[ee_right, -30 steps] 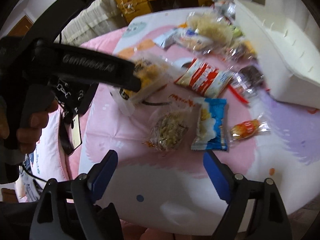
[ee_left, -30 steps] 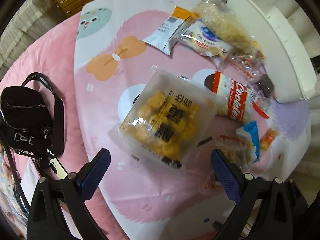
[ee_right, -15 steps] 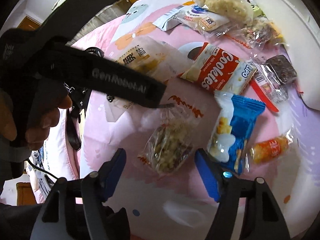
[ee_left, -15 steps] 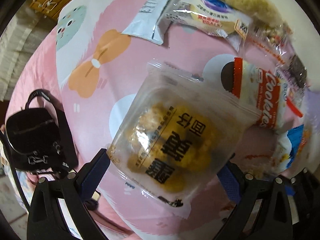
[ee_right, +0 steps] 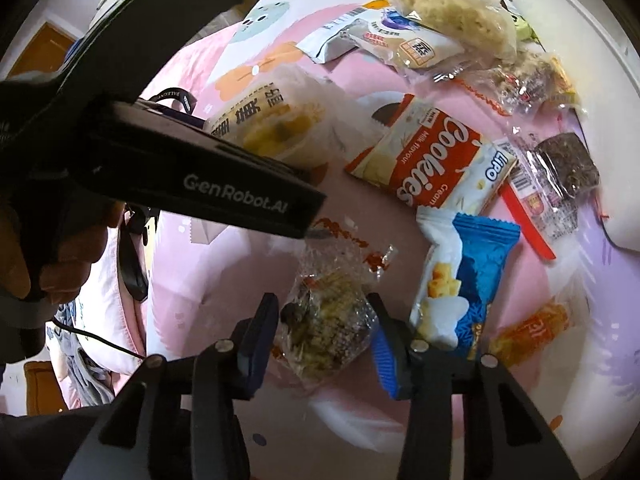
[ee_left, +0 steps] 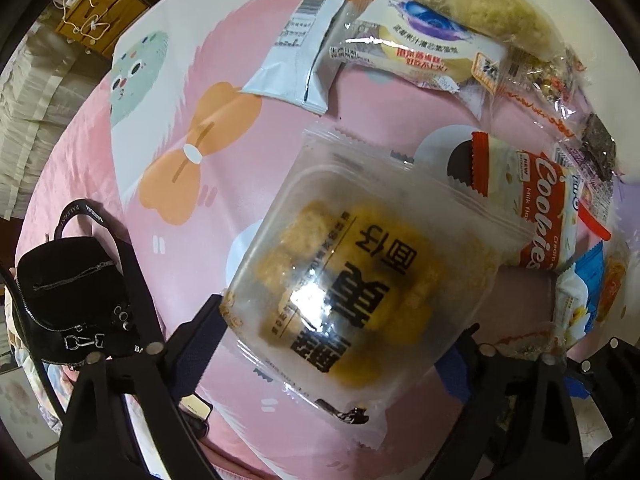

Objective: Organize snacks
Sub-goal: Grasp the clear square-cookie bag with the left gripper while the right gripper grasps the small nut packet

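My left tongs (ee_left: 332, 344) point straight down over the clear tray pack of yellow puffs (ee_left: 360, 280). They stand wide and are closing, with the pack between them; the pack hides where the pads meet it, so I cannot tell whether they press yet. Bold black Chinese characters run across its film, but I cannot read them reliably.

My right tongs (ee_right: 324, 332) are closing too, with the small clear bag of mixed snack (ee_right: 326, 320) between them; the blue pads sit right against its sides and the film crumples there.

On the pink cartoon-print table cover (ee_left: 192, 248) lies the red and white "Cookies" pack (ee_right: 424, 160), marked "NEW", "Milk flavour" and "LIPO". Just beside it is a blue and white wrapper (ee_right: 464, 280), then a small orange packet (ee_right: 532, 328). The body of the left tool (ee_right: 224, 188) reads "GenRobot.AI". A black bag (ee_left: 68, 292) with a lettered strap sits at the edge.
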`<state>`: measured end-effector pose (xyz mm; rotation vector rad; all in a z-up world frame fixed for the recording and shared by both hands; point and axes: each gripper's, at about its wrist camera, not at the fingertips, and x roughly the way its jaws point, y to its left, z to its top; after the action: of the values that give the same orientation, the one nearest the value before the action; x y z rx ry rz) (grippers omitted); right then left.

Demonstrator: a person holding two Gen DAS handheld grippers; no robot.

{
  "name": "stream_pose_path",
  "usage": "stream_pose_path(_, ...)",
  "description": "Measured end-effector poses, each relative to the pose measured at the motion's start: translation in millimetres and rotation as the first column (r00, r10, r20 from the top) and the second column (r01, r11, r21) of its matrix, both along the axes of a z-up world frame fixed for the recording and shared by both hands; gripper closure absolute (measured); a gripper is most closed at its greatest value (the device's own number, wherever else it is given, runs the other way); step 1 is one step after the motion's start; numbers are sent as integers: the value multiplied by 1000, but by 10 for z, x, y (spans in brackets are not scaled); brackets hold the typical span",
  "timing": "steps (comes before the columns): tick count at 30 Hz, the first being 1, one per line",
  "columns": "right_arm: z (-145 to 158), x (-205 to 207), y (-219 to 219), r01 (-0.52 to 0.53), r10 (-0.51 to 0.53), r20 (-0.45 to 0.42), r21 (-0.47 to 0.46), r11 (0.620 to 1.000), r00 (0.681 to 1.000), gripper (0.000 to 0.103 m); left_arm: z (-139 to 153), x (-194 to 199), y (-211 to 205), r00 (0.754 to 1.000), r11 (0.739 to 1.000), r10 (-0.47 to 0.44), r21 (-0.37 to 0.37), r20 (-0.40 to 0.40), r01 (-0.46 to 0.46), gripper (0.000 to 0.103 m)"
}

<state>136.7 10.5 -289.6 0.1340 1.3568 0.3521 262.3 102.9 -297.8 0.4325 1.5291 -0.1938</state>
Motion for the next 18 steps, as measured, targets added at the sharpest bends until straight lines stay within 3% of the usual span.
stream_pose_path(5,93,-53,20,0,0,24,-17,1000,1000,69,69,-124,52,1000,1000,-3,-10,21,3,20)
stream_pose_path(18,160,-430,113,124,-122,36,-46,991,992,69,308,-719,484,999,998,19,-53,49,-16,22)
